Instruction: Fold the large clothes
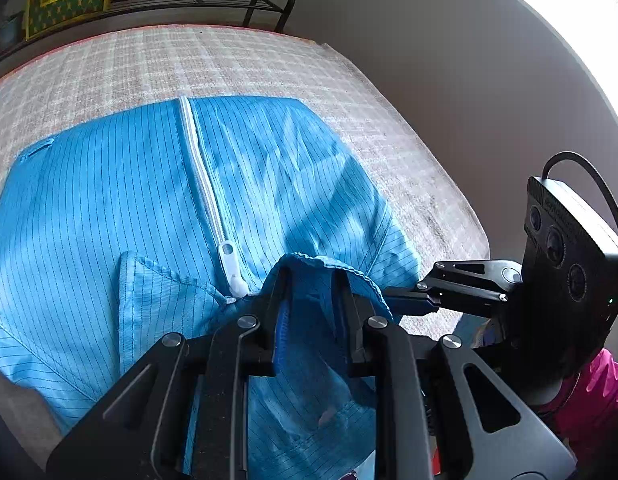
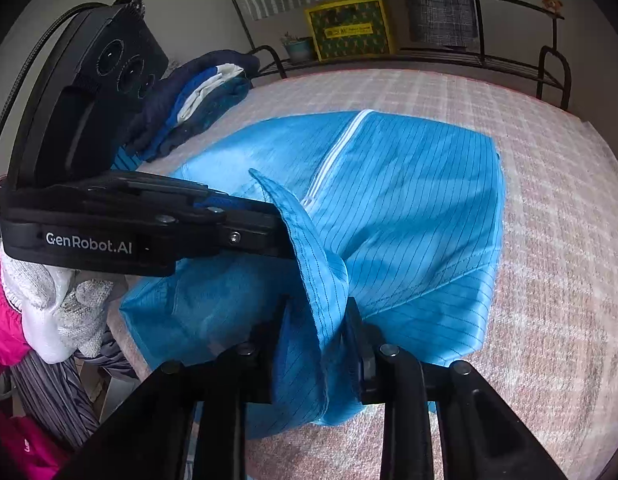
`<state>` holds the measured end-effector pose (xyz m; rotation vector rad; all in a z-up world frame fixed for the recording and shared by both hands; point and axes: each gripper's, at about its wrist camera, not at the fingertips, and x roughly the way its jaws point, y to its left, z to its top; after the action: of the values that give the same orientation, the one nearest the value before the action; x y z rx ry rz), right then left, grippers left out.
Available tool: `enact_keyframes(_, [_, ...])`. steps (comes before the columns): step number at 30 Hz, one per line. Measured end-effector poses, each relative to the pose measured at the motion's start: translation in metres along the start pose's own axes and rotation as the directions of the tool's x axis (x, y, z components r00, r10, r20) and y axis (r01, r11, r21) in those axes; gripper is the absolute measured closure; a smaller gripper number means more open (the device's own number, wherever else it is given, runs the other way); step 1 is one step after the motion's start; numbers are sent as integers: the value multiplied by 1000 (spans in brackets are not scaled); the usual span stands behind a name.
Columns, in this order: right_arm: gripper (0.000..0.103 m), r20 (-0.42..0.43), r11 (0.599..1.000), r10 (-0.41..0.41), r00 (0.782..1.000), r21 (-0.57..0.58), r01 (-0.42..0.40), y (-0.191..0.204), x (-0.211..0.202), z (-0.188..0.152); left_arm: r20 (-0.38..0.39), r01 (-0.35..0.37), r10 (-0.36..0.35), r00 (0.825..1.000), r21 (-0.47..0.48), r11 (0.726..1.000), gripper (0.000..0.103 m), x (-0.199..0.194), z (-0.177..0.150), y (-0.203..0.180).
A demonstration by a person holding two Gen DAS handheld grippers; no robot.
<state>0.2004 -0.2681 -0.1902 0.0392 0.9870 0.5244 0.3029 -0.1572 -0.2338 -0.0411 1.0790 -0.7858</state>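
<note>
Left wrist view: one blue pinstriped zip jacket (image 1: 121,184) spread on checked pinkish cloth (image 1: 237,60) covering what is probably worktop; one white zipper (image 1: 207,184). Two tongs: left tongs (image 1: 313,320) clamped on bunched jacket edge, right tongs (image 2: 315,336) clamped on jacket collar fold. One pile of dark clothes (image 2: 197,96) at far left edge. One white-gloved hand (image 2: 57,312), pink sleeve (image 2: 3,320). Behind: metal rack (image 2: 509,56), one yellow-green box (image 2: 351,28), plain wall.
</note>
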Motion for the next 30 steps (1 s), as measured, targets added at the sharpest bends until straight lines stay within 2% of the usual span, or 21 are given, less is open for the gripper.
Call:
enact_keyframes(3, [77,-20,1000,24,1000,19,-23,-5,11,2,6,1,-1,1000,-13,1000,84,-2,5,6])
enact_keyframes(7, [92,-36,985,145,989,100,-141,-19,17,-2,-7,-5,5,1000,-11,1000,84,7,9,10])
enact_keyframes(10, [92,-17,942,292,956,179,-284,-32,11,-4,-31,-50,50,998,3,999,84,21,7,9])
enact_keyframes(11, [92,-24,932,320,947,189,-310,-35,11,-5,-43,-69,69,997,7,998,84,27,7,10])
enact_keyframes(12, [91,-36,942,290,956,187,-279,-35,10,-6,-52,-78,78,996,4,997,84,32,7,11])
enact_keyframes(13, [86,-55,960,225,973,183,-212,-37,10,-5,-56,-74,73,996,-5,997,84,35,7,13])
enact_keyframes(14, [81,-67,968,184,981,185,-169,-39,10,-6,-53,-68,67,996,-16,998,84,35,8,14])
enact_keyframes(16, [79,-50,978,135,990,169,-125,-41,3,-3,-35,-68,67,997,-29,997,84,27,11,13])
enact_keyframes(19, [70,-3,976,146,989,165,-143,-45,-11,3,11,-56,57,998,-48,997,84,0,8,13])
enact_keyframes(22, [67,56,953,197,979,223,-205,-59,-20,10,29,-7,9,1000,-67,998,84,-19,-4,13])
enact_keyframes(24, [67,83,938,213,974,263,-228,-67,-21,13,13,30,-29,999,-92,995,84,-21,-19,12])
enact_keyframes(26, [67,76,946,197,978,246,-210,-63,-18,20,-10,60,-62,998,-106,993,84,-16,-32,9])
enact_keyframes(30, [66,50,962,191,980,192,-197,-49,-13,28,-38,47,-52,998,-123,991,80,-2,-48,7])
